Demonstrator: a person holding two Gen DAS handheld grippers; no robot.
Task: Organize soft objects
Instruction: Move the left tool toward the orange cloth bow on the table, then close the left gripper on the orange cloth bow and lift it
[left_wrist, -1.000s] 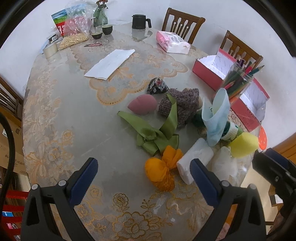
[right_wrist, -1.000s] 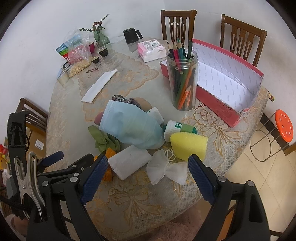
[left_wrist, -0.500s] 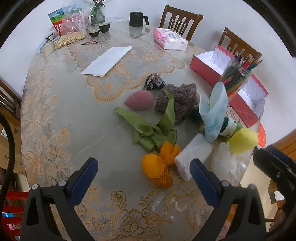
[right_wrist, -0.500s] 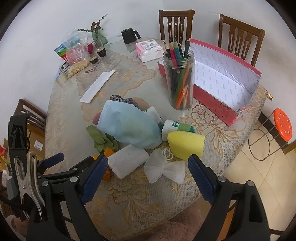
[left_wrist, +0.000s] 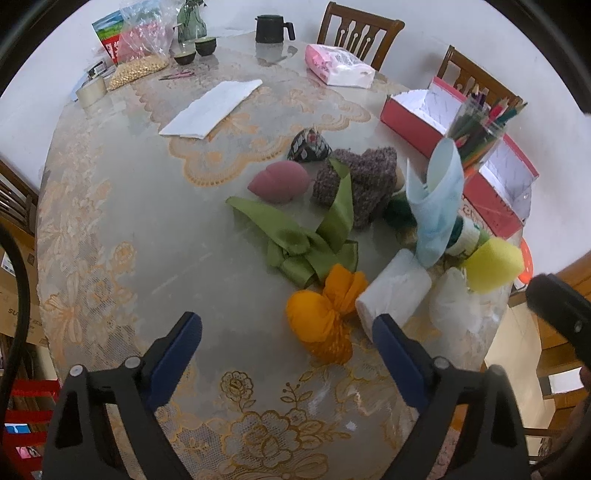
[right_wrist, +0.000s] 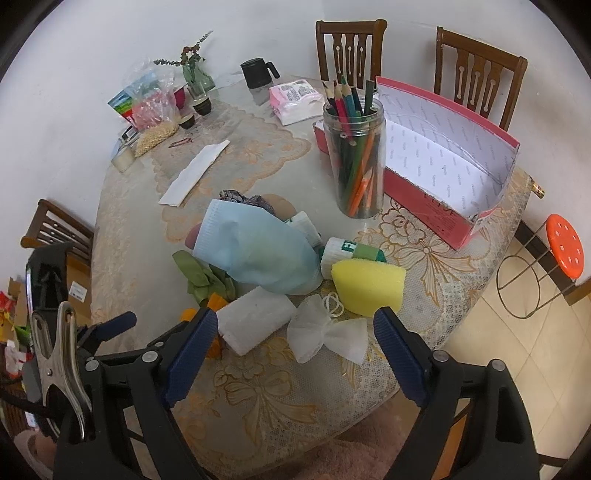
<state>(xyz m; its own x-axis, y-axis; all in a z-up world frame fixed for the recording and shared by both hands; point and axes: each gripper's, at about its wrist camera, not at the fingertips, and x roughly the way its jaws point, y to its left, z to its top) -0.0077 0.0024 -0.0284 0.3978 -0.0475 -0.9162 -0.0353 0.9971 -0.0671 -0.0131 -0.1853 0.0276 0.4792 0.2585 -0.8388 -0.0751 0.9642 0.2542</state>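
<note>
From the left wrist camera, the left gripper (left_wrist: 286, 339) hangs above the near part of a lace-covered table (left_wrist: 110, 229), jaws spread wide and holding nothing, with an orange cloth bundle (left_wrist: 325, 317) just ahead between the jaw tips and a white roll (left_wrist: 393, 295) touching its right side. Beyond them lie a green ribbon (left_wrist: 306, 236), a pink sponge (left_wrist: 279, 181), a purple knitted piece (left_wrist: 364, 181) and a blue face mask (left_wrist: 437, 206) standing on edge, while a yellow sponge (left_wrist: 493, 264) sits close to the table's right edge; the soft things are heaped together, apparently gathered for sorting. The broad bare stretch of table to the left gives this gripper ample room to come in. From the right wrist camera, the right gripper (right_wrist: 291, 332) also hovers with jaws apart and empty, over the white roll and a white mesh bow (right_wrist: 327, 334) lying near the front edge. The face mask drapes over the middle of the heap, the yellow sponge beside it. An open red box (right_wrist: 458, 218) stands empty to the right, likely the place for the soft items, but a jar of pencils (right_wrist: 356, 162) stands between heap and box, and a low sweep could tip it.
</note>
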